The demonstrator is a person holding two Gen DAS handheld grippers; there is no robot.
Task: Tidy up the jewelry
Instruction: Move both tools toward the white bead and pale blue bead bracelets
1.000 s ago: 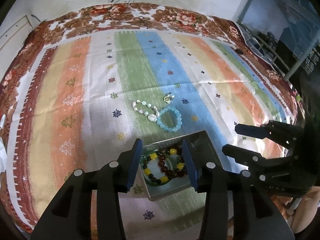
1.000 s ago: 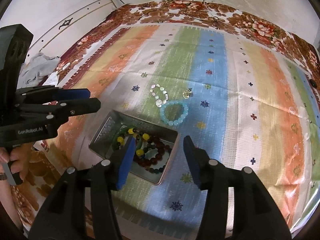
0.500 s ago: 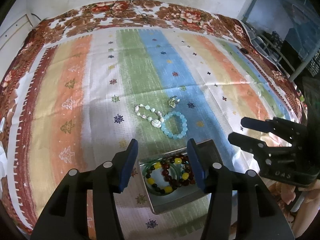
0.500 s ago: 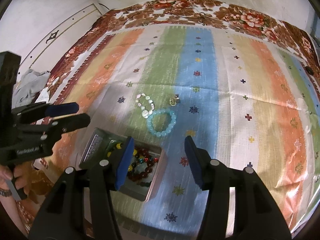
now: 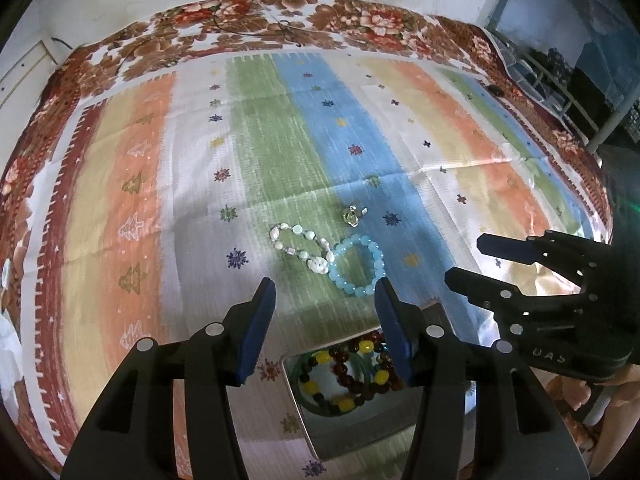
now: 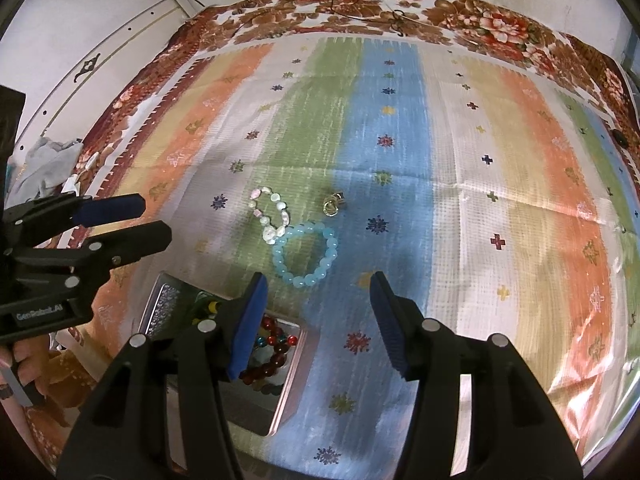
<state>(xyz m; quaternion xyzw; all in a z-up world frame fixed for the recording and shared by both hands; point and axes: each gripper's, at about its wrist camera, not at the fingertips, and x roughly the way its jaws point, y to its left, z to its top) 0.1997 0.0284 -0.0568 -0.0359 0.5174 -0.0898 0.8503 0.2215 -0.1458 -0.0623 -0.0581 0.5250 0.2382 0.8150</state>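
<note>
Both grippers had drawn back from the shallow square metal tray [image 5: 316, 428], left gripper [image 5: 325, 326] and right gripper [image 6: 316, 316] with fingers spread and empty. Glossy mixed-bead bracelets [image 5: 344, 376] lay inside; a translucent aqua bead bracelet [image 6: 306, 256], knobbly white shell bracelet [image 6: 270, 216] and small gold ring [image 6: 332, 205] awaited collection on the striped woven surface [image 6: 500, 200].

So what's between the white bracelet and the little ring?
Nothing, just bare striped cloth between the white bracelet and the ring. The right wrist view shows it best.

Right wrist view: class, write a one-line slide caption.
Open right gripper above the striped cloth, facing a blue bead bracelet; metal tray of beads below.
</note>
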